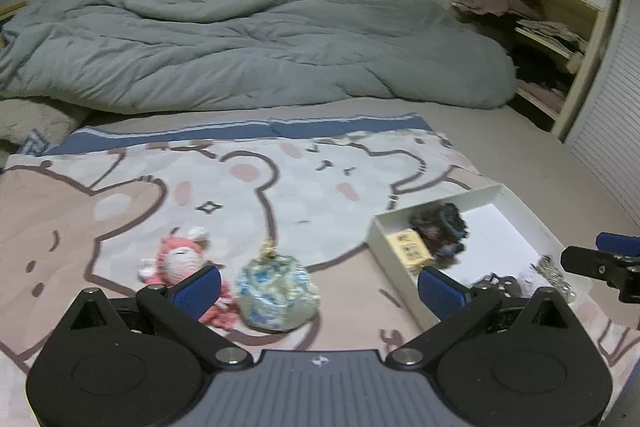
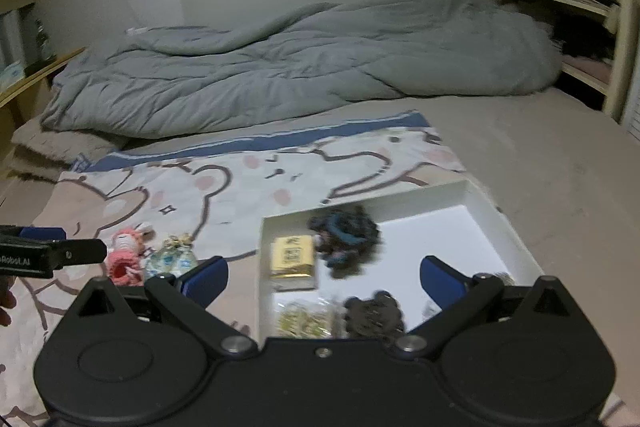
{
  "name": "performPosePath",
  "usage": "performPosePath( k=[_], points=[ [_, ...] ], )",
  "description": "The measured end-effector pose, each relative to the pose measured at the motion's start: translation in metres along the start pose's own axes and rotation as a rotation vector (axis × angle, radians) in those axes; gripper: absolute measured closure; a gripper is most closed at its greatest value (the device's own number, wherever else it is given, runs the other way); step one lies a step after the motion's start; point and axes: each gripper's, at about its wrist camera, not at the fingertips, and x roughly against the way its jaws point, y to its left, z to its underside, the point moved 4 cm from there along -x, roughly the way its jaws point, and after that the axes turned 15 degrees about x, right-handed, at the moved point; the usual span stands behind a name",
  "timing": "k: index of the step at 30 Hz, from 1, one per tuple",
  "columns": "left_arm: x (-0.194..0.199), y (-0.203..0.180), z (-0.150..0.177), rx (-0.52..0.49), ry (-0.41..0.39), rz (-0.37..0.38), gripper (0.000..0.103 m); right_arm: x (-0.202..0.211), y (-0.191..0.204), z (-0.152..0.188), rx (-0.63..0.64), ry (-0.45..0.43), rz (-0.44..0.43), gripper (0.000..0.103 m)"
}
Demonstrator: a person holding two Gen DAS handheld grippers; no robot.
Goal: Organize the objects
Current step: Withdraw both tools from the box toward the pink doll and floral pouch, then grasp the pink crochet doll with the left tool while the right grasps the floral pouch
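A white tray (image 1: pixel 378 241) lies on a cartoon blanket (image 1: pixel 120 187) on the bed. It holds a dark scrunchie (image 1: pixel 440 227), a yellow packet (image 1: pixel 410 247) and other small items. A pink crocheted doll (image 1: pixel 176 259) and a blue-patterned pouch (image 1: pixel 276 291) lie left of the tray. My left gripper (image 1: pixel 320 287) is open, just above the pouch. My right gripper (image 2: pixel 324 277) is open over the tray (image 2: pixel 472 203), with the scrunchie (image 2: pixel 346 239), yellow packet (image 2: pixel 292 259), a green packet (image 2: pixel 306 319) and a dark item (image 2: pixel 374 315) below it. The doll (image 2: pixel 126 255) and pouch (image 2: pixel 170 259) lie to its left.
A rumpled grey duvet (image 1: pixel 240 47) covers the far half of the bed. Open shelves with clothes (image 1: pixel 532 27) stand at the right, beside a slatted door (image 1: pixel 608 131). The left gripper's finger (image 2: pixel 52 255) shows at the left edge of the right wrist view.
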Motion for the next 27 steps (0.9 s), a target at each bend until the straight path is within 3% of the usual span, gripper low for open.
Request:
performPosePath(
  k=[16,27],
  points=[
    [0.007,0.073,-0.023,0.113,-0.035,-0.089,0.0,-0.048,0.071,-0.045,0.085,-0.007,-0.138,0.0],
    [-0.013,0.11,-0.043,0.228,0.026,-0.127,0.001,-0.095,0.108,-0.057,0.12,-0.002,-0.237,0.0]
  ],
)
